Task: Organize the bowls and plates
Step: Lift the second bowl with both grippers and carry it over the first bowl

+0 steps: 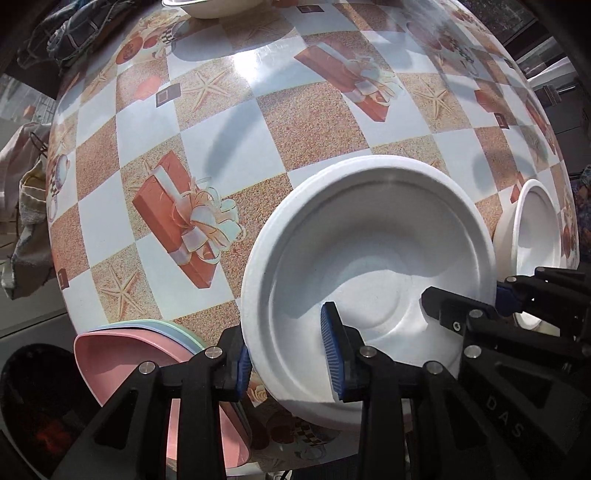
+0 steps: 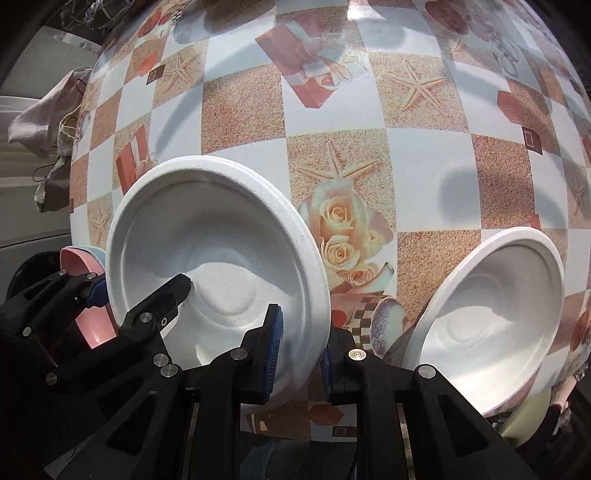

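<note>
The left gripper (image 1: 291, 354) pinches the rim of the white bowl (image 1: 369, 280), one blue ribbed pad (image 1: 334, 350) inside and one outside. The right gripper (image 2: 299, 350) pinches the opposite rim of the same white bowl (image 2: 218, 258) in the same way, with a blue pad (image 2: 275, 347) inside the wall. So both sets of fingers are pressed close, with only the thin rim between them, and the bowl hangs between the two tools just above the table (image 1: 314, 118). It looks like foam or pressed paper, with a dull, slightly grainy skin, a wide flat lip and a round ring in the bottom. It is probably very light and a bit soft, so a hard squeeze could dent or crack the lip. The lip is the best place to hold it, and the ribbed pads should stop it from slipping. A second white bowl (image 2: 487, 314) of the same kind sits to the right, near the table edge. A stack of smooth pink and pale green plates (image 1: 147, 347) sits to the left; they look like hard plastic. Another white dish (image 1: 210, 7) rests at the far side. The table wears a shiny cloth with squares, starfish, gift boxes and roses on it.
</note>
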Demonstrator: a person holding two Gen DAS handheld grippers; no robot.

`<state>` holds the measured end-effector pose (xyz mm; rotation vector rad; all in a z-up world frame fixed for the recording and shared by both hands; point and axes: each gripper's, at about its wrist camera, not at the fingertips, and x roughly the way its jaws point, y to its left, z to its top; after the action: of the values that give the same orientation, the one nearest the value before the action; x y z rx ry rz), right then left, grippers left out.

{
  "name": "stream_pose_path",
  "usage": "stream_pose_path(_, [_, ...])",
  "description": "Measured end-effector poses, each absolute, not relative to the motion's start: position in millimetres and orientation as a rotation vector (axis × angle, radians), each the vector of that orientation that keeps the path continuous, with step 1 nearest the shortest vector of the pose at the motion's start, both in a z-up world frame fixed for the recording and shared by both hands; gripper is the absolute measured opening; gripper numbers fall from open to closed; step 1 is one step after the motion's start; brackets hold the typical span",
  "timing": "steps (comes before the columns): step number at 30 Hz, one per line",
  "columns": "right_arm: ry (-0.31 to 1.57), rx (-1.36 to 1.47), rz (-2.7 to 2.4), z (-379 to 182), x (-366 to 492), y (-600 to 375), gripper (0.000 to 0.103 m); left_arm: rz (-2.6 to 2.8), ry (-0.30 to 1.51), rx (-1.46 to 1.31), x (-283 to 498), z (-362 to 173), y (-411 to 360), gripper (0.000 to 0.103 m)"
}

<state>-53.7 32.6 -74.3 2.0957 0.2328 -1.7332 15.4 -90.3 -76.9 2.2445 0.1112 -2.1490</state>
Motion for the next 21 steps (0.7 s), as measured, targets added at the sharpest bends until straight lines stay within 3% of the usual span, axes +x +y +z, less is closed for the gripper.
stream_pose_path(9, [0.146,2.037,-1.847,-21.7,-58.4,78.7,0.021,-2.25,0.093,2.217,22.3,-31.0,-72.2,0.037])
stream_pose_path(21, [-0.131,2.154,-1.998,-5.6,-54.9,176.9,0.021,-2.476,-0.235,2.288,-4.9,-5.2,35.9,0.037])
